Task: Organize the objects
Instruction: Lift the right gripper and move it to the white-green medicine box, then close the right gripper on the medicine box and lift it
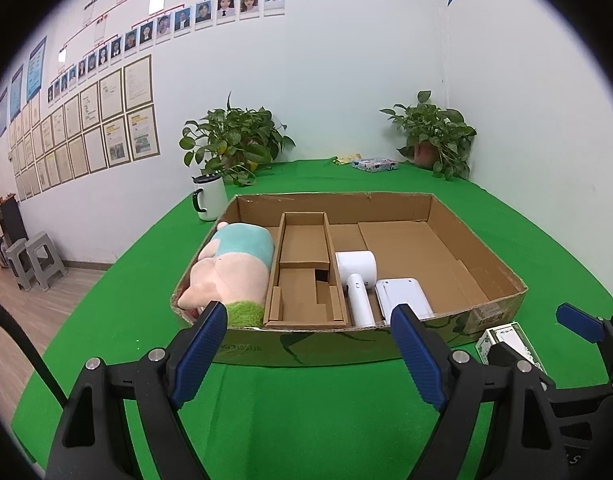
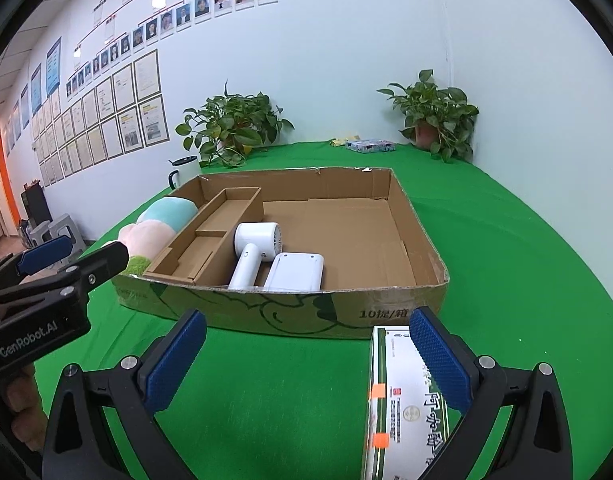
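Observation:
A shallow cardboard box (image 1: 330,346) (image 2: 242,306) lies on the green table. It holds a pink and teal plush toy (image 1: 230,270) (image 2: 158,228) at the left, beside it a cardboard insert (image 1: 306,276) (image 2: 210,240), then a white hair dryer (image 1: 356,276) (image 2: 254,248) and a flat white device (image 1: 402,294) (image 2: 296,272). My left gripper (image 1: 308,354) hangs open before the box's front wall, with nothing between its fingers. My right gripper (image 2: 306,360) is open too. A green and white medicine carton (image 2: 402,404) (image 1: 510,340) lies on the cloth under its right finger.
A white mug (image 1: 208,198) (image 2: 184,170) stands behind the box's left corner. Two potted plants (image 1: 234,140) (image 1: 434,132) and a small patterned packet (image 1: 374,165) sit along the table's far edge by the wall. Grey stools (image 1: 34,258) stand on the floor at the left.

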`<action>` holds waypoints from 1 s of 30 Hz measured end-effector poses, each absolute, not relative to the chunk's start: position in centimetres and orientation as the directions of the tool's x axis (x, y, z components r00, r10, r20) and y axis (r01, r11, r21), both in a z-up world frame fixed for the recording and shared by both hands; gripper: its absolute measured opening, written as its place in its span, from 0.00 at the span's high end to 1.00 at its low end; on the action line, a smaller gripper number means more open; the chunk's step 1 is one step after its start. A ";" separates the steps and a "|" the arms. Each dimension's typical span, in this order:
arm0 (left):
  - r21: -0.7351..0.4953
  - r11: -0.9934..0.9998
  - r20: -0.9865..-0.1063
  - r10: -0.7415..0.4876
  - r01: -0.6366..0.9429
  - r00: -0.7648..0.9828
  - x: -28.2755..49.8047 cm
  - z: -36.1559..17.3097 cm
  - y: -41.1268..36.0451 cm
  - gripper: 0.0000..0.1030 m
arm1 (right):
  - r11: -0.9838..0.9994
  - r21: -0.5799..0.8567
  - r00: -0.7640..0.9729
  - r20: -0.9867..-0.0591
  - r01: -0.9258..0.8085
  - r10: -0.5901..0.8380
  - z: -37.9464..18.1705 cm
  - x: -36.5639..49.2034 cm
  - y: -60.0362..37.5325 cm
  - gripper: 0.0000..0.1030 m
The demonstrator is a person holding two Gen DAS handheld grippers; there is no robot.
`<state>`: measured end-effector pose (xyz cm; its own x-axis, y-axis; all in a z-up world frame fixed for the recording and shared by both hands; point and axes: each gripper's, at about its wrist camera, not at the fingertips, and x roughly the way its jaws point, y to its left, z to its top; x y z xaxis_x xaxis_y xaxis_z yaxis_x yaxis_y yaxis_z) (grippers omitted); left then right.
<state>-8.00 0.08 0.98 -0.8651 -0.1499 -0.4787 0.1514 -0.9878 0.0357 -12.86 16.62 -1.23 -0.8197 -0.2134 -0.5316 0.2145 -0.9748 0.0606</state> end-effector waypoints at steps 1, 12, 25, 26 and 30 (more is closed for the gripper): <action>0.041 -0.987 -0.475 -0.156 0.155 -0.866 -7.8 0.9 0.1 0.19 | -0.974 0.058 -0.822 -0.528 0.217 -0.214 -1.3 -12.7 16.6 0.01; -0.013 -0.995 -0.501 -0.078 0.097 -0.862 -6.7 -0.1 -0.2 0.19 | -0.973 0.095 -0.806 -0.546 0.212 -0.229 -3.0 -11.1 19.6 0.01; -0.141 -0.990 -0.622 0.107 -0.023 -0.776 -6.8 -4.8 0.6 0.20 | -0.985 0.107 -0.668 -0.725 0.133 -0.168 -10.3 -10.6 25.4 0.23; -0.155 -0.987 -0.627 0.121 -0.029 -0.770 -6.8 -4.9 0.5 0.20 | -0.984 0.103 -0.655 -0.735 0.149 -0.176 -10.6 -10.6 25.0 0.30; -0.207 -0.977 -0.645 0.176 -0.051 -0.744 -6.9 -5.2 -0.1 0.20 | -0.980 0.067 -0.647 -0.742 0.189 -0.176 -11.0 -10.1 23.0 0.38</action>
<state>-6.90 -0.13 -5.19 -0.7441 0.1757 -0.6445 -0.0514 -0.9770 -0.2070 -10.13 23.00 -10.96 -0.6465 -0.1758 -0.7423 0.1892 -0.9796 0.0672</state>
